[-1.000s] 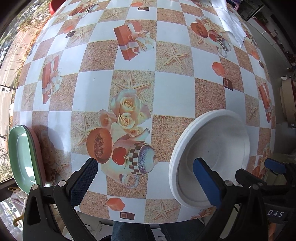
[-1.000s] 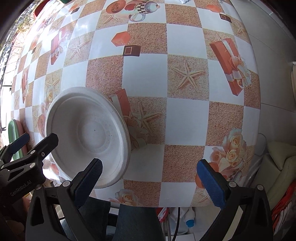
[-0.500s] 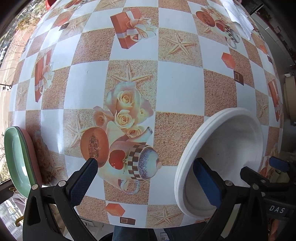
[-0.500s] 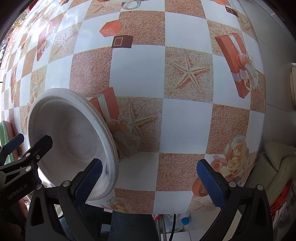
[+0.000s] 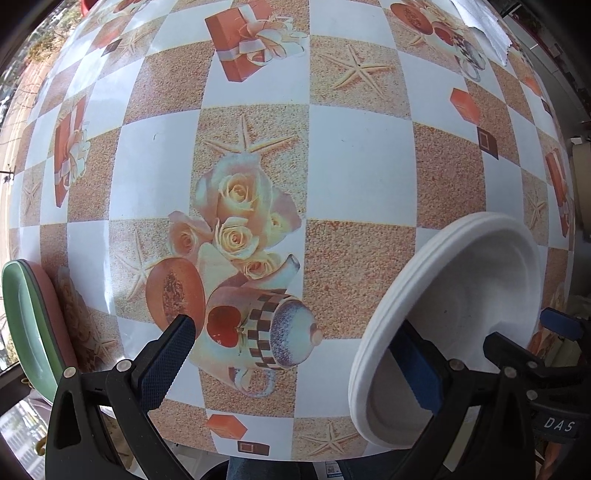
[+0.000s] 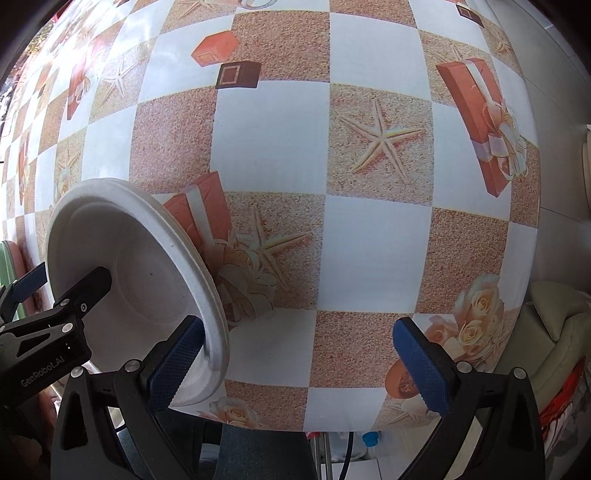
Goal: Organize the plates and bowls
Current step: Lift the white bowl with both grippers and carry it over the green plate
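Tilting White Plate Between Two Sets of Tongs

Resting at the near edge of the desk [image 5: 354, 177], tipped steeply up on its rim: the white plate [image 5: 476, 295], hollow side facing both cameras. Left tongs [image 5: 295, 362] spread wide apart, right-hand pad inside the plate's hollow, other pad over the printed teapot. Right tongs [image 6: 295, 363] likewise wide apart, left-hand pad just behind the plate's rim; contact impossible to tell. Stacked at the desk's left edge, well apart from the white one: green plate [image 5: 22, 325] atop pink plate [image 5: 55, 314]. Covering the desk: glossy checked cloth, white and sandy squares, printed with starfish, roses, gift boxes. Beyond the right edge: pale tiled floor [image 6: 554, 110], cream cushion [image 6: 554, 321]. Lying at the far right corner: white cloth [image 5: 484, 26].
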`<state>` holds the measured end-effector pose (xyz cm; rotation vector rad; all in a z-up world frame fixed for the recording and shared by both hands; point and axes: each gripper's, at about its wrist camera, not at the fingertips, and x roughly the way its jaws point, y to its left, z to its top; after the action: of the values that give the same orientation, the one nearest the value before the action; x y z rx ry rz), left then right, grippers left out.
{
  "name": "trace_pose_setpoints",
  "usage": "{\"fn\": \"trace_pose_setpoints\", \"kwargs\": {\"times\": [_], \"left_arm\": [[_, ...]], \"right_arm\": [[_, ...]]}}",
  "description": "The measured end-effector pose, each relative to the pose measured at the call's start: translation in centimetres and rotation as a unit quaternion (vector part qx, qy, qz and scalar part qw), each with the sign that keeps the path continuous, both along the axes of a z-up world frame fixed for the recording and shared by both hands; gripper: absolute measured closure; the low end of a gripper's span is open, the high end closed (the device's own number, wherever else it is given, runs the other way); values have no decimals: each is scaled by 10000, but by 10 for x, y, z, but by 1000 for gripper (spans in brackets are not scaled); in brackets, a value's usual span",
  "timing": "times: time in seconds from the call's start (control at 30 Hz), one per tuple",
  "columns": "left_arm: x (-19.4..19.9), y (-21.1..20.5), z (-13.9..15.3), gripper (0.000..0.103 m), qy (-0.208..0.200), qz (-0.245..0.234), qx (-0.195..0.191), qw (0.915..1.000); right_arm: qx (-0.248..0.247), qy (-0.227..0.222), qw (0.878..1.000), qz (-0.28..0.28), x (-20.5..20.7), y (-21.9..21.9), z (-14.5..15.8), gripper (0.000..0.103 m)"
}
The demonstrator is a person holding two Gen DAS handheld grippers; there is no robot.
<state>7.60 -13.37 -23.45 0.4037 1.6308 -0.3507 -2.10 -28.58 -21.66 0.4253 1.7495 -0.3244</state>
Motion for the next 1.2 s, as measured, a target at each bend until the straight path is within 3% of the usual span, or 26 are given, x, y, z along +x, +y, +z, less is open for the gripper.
{"fn": "trace_pose_setpoints", "kwargs": {"times": [0.23,0.53,1.2], "left_arm": [[1,-12,-19,0,188,0,-138,9997],[2,-13,-22,0,240,-37,-185,9995],[4,-12,-21,0,319,-44,-152,9994]], "right_arm": [[106,12,9999,37,2,1,-15,0],[341,-62,9993,-141,-5,-2,-32,0],[279,-205,9992,-215,-14,-3,-21,0]]}}
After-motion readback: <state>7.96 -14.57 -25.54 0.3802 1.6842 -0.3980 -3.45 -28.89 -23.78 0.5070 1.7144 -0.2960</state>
